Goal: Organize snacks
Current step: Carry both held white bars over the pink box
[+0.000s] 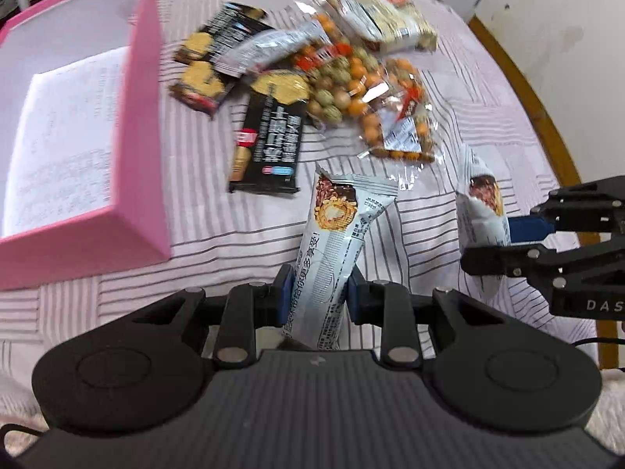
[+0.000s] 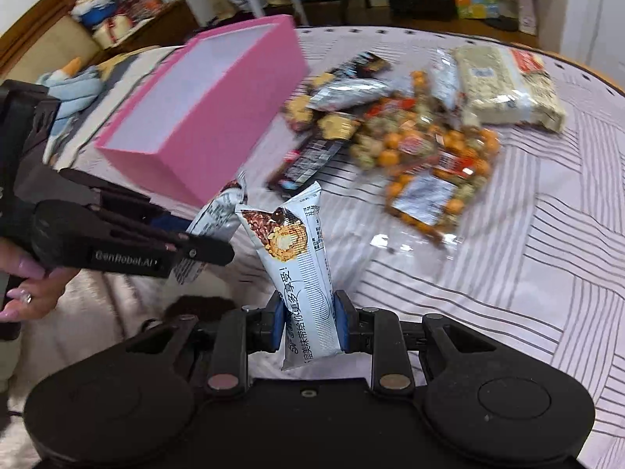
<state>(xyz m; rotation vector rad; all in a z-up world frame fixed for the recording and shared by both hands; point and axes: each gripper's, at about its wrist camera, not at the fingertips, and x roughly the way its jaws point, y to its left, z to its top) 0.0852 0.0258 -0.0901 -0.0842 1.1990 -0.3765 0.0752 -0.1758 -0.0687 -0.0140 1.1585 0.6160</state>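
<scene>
My left gripper (image 1: 317,293) is shut on a silver-white snack bar (image 1: 336,234) that stands up between its blue pads. My right gripper (image 2: 308,318) is shut on a matching snack bar (image 2: 297,262). In the left wrist view the right gripper (image 1: 492,242) shows at the right with its bar (image 1: 482,211). In the right wrist view the left gripper (image 2: 211,242) shows at the left with its bar (image 2: 218,215). An open pink box (image 1: 129,125) lies to the left, also in the right wrist view (image 2: 218,117). A pile of snacks (image 1: 312,70) lies beyond.
The pile holds black cracker packs (image 1: 269,144), clear bags of orange and green nuts (image 2: 429,156) and a pale cereal-bar pack (image 2: 508,86). All lie on a striped cloth (image 2: 527,273) over a round wooden table. Room clutter stands behind.
</scene>
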